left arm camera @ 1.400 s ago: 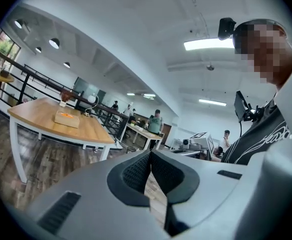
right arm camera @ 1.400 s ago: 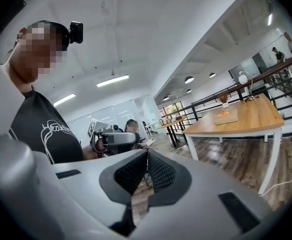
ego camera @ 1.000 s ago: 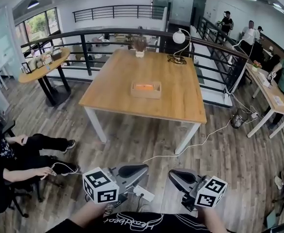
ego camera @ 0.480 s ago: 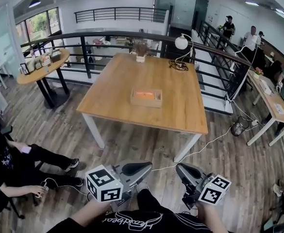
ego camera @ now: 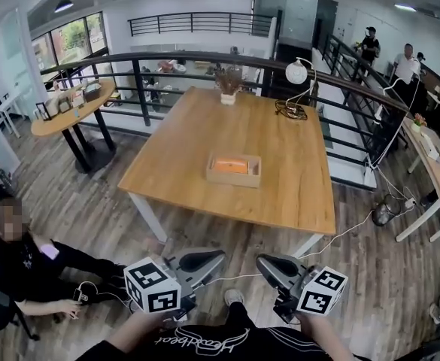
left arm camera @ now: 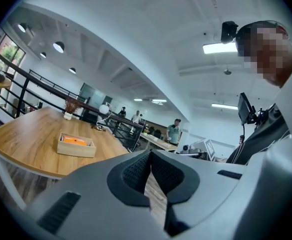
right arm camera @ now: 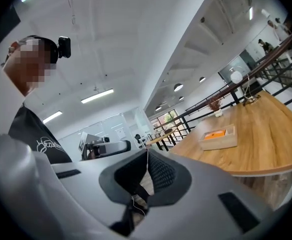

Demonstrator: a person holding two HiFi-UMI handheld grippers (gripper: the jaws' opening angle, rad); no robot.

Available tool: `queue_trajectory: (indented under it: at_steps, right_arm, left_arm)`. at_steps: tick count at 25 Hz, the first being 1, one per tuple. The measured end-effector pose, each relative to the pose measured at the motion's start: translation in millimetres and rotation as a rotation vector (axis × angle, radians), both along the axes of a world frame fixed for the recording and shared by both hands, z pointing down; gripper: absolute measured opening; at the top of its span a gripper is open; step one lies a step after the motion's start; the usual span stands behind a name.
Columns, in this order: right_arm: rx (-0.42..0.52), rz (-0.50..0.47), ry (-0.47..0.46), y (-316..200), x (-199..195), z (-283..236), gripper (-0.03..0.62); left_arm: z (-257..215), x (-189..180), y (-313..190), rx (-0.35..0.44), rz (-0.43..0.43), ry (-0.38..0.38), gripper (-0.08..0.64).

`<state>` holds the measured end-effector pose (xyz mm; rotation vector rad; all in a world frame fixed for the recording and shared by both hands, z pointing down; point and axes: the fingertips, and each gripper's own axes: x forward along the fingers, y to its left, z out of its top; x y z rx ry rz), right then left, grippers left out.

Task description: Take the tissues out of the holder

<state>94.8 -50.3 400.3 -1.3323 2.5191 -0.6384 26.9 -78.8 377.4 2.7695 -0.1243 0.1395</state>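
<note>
A light wooden tissue holder (ego camera: 234, 168) with an orange tissue pack in it sits mid-way on the long wooden table (ego camera: 197, 145). Both grippers are held low in front of my body, well short of the table's near edge. My left gripper (ego camera: 218, 256) is shut with nothing between its jaws, and my right gripper (ego camera: 262, 262) is likewise shut and empty. In the left gripper view the holder (left arm camera: 76, 145) lies far off to the left of the left gripper (left arm camera: 149, 156). In the right gripper view the holder (right arm camera: 218, 137) is far to the right of the right gripper (right arm camera: 146, 156).
A potted plant (ego camera: 228, 96), a white globe lamp (ego camera: 298, 72) and a coiled cable (ego camera: 289, 110) stand at the table's far end before a black railing (ego camera: 204, 59). A person sits at the left (ego camera: 24, 265). A cable (ego camera: 340, 232) trails across the floor.
The head view has drawn nearer to the table, so the holder sits lower and larger in frame. Both grippers stay low and shut.
</note>
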Motion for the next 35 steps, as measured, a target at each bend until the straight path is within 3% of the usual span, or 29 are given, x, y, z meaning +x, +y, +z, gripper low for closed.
queue_trajectory:
  at_steps: [8, 15, 19, 25, 29, 35]
  right_arm:
    - [-0.033, -0.104, 0.037, -138, 82, 10, 0.018]
    - [-0.015, -0.208, 0.066, -237, 130, 13, 0.018]
    - [0.006, -0.262, 0.065, -263, 132, 11, 0.018]
    - [0.017, -0.303, 0.214, -289, 136, 28, 0.018]
    - [0.021, -0.370, 0.204, -302, 129, 32, 0.020]
    - [-0.027, -0.351, 0.313, -341, 129, 55, 0.020]
  left_arm:
    - [11, 102, -133, -0.039, -0.032, -0.015, 0.014]
    - [22, 148, -225, -0.042, -0.114, -0.042, 0.014]
    - [23, 152, -248, -0.034, -0.150, -0.059, 0.014]
    - [30, 144, -263, -0.030, -0.190, -0.084, 0.014]
    - [45, 133, -284, -0.064, -0.216, -0.096, 0.014]
    - [57, 127, -320, -0.090, -0.225, -0.087, 0.014]
